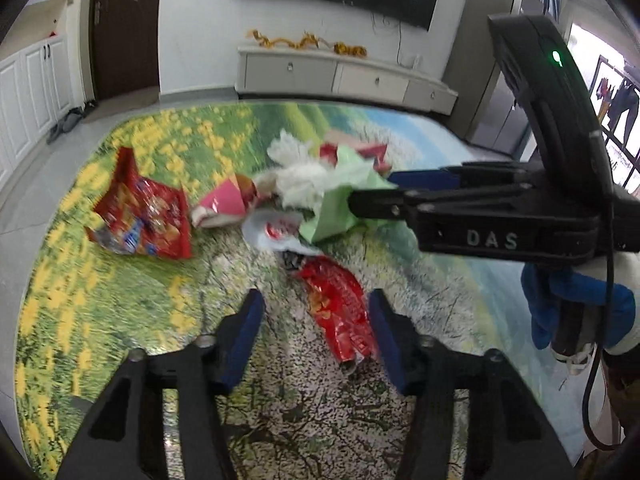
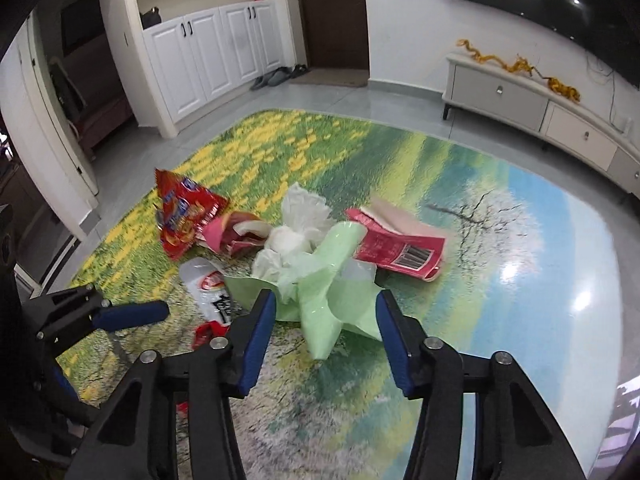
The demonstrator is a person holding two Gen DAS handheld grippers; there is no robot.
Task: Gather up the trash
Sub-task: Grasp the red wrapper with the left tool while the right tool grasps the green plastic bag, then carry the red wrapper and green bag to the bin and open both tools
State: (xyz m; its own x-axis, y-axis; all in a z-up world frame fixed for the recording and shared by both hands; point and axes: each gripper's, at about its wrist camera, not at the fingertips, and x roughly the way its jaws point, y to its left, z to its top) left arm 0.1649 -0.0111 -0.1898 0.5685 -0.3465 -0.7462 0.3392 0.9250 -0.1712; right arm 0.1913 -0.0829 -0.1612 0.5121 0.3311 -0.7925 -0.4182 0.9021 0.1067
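Trash lies heaped on a flower-print carpet [image 1: 120, 320]. My left gripper [image 1: 314, 320] hangs open over a crumpled red wrapper [image 1: 340, 312], which lies between its blue pads and beyond them. My right gripper [image 2: 326, 316] is open around a sheet of green paper [image 2: 320, 308] that fills the gap between its pads; from the left wrist it [image 1: 372, 190] reaches in from the right. Behind the paper sit a white plastic bag [image 2: 300, 216], a pink wrapper [image 2: 236, 236], a red snack bag [image 2: 184, 208], a white-and-red packet [image 2: 208, 284] and a red pack with a barcode [image 2: 396, 248].
A low TV cabinet [image 2: 520, 100] with yellow decorations runs along the far wall under a dark screen. White cupboards [image 2: 208, 52] and slippers [image 2: 276, 76] stand by a brown door. Grey tile floor surrounds the carpet. A blue-gloved hand [image 1: 576, 312] holds the right gripper.
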